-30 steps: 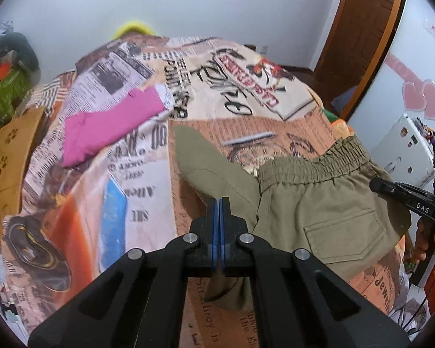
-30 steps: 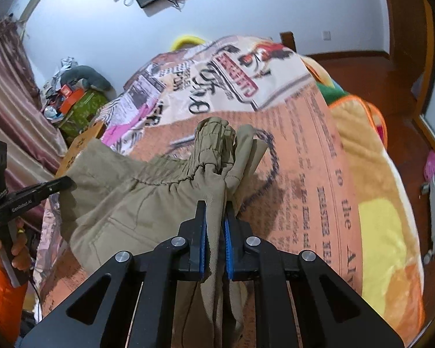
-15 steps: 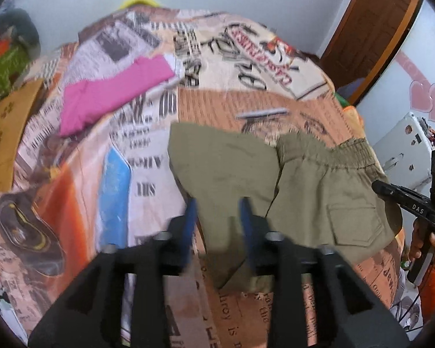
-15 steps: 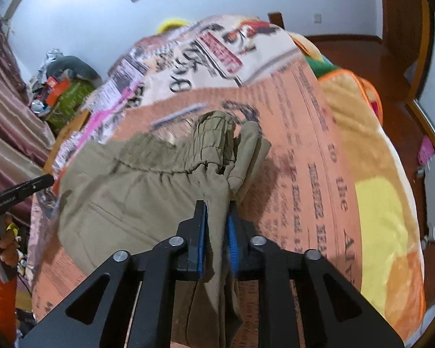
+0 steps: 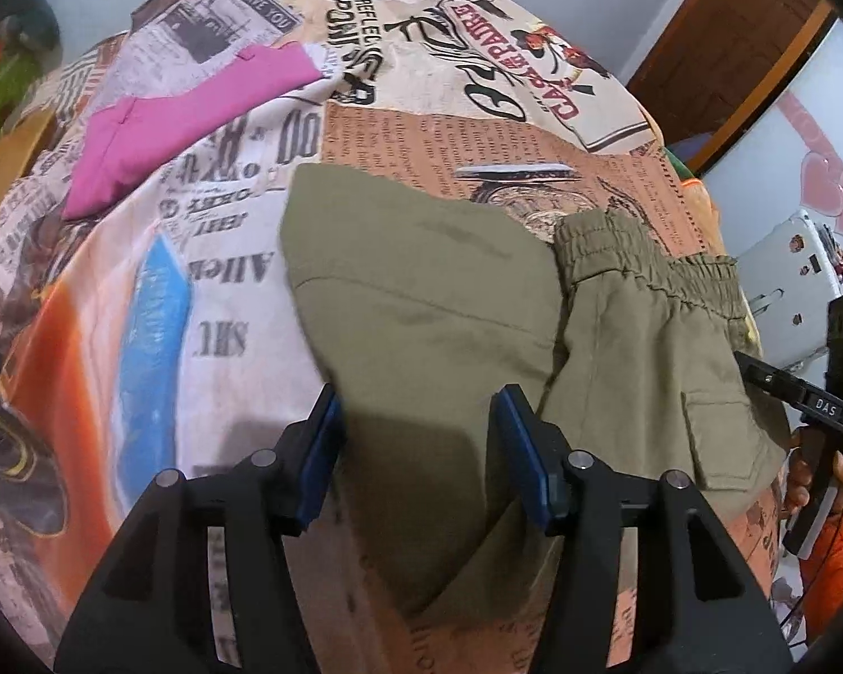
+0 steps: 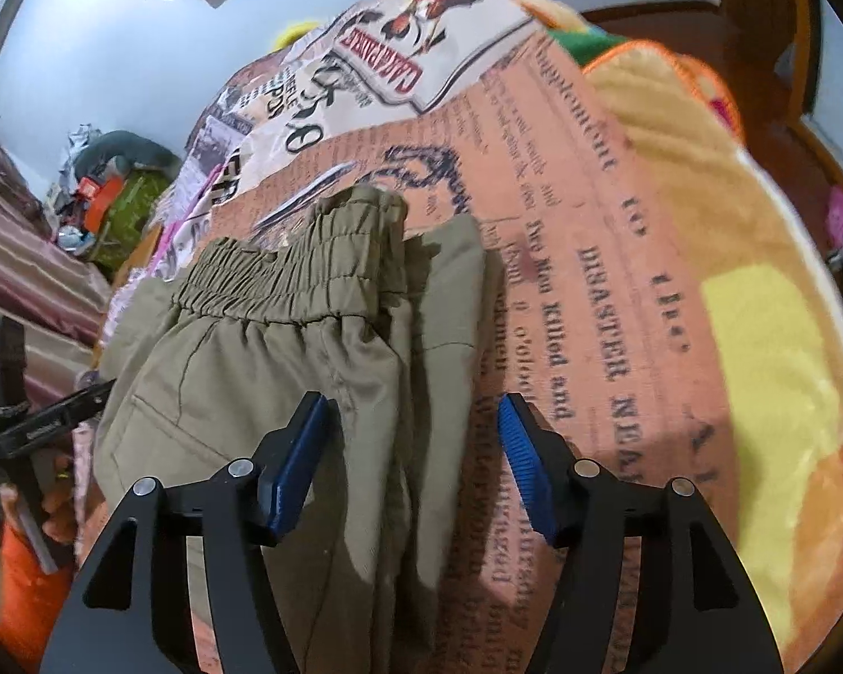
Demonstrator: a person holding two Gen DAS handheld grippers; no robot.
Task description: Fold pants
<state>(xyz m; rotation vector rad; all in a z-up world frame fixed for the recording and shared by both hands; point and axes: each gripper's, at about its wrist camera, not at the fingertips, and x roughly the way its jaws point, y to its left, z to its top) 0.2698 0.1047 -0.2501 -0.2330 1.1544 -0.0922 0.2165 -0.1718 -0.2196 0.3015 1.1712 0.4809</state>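
Pants (image 5: 433, 303): matt olive woven cloth, gathered elastic waistband. Beneath them, bedspread (image 5: 421, 129): smooth printed fabric. Beside it, blanket (image 6: 730, 292): fuzzy fleece.

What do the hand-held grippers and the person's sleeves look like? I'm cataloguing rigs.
Each hand-held gripper, left and right, has black angular linkages with silver pivot bolts and blue ribbed pads. The handle carries white lettering and thin cables. The person wears an orange sleeve.

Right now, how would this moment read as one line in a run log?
task: fold pants | left gripper: jaws opening, cloth between, unpressed | right gripper: jaws opening, cloth between, unpressed | olive pants: folded on bedspread
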